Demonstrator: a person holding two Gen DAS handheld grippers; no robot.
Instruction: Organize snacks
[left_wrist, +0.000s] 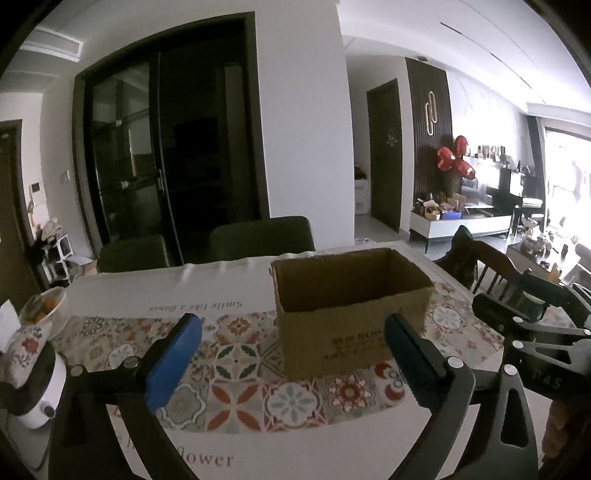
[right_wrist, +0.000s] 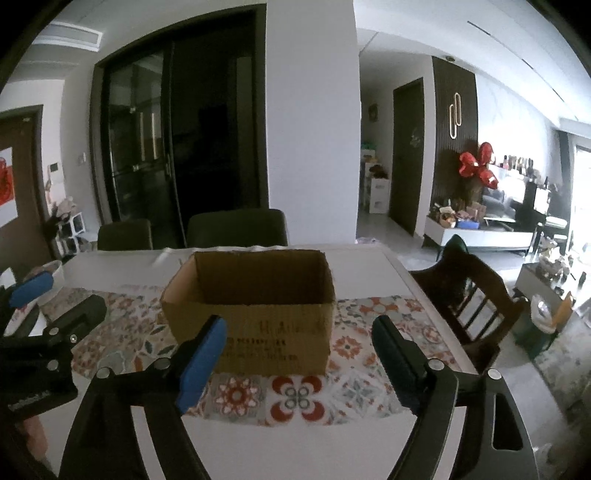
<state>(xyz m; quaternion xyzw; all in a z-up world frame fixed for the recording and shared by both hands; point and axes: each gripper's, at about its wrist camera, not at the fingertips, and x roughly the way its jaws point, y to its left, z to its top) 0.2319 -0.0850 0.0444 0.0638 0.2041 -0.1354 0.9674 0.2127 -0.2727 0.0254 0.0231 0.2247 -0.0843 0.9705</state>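
- Holding my left gripper (left_wrist: 293, 332) and right gripper (right_wrist: 295, 334) spread wide, both carrying nothing.
- Open cardboard box (right_wrist: 251, 295) stands on the patterned runner (left_wrist: 240, 387) just ahead of me.

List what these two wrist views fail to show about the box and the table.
- Cardboard box floor: both views, hidden by its front wall.
- Box print: both views, too blurred to read.
- Bowl contents: left wrist view, small at the edge.
- Snacks: none visible in either view.
- Near table edge: hidden behind each hand-held gripper.
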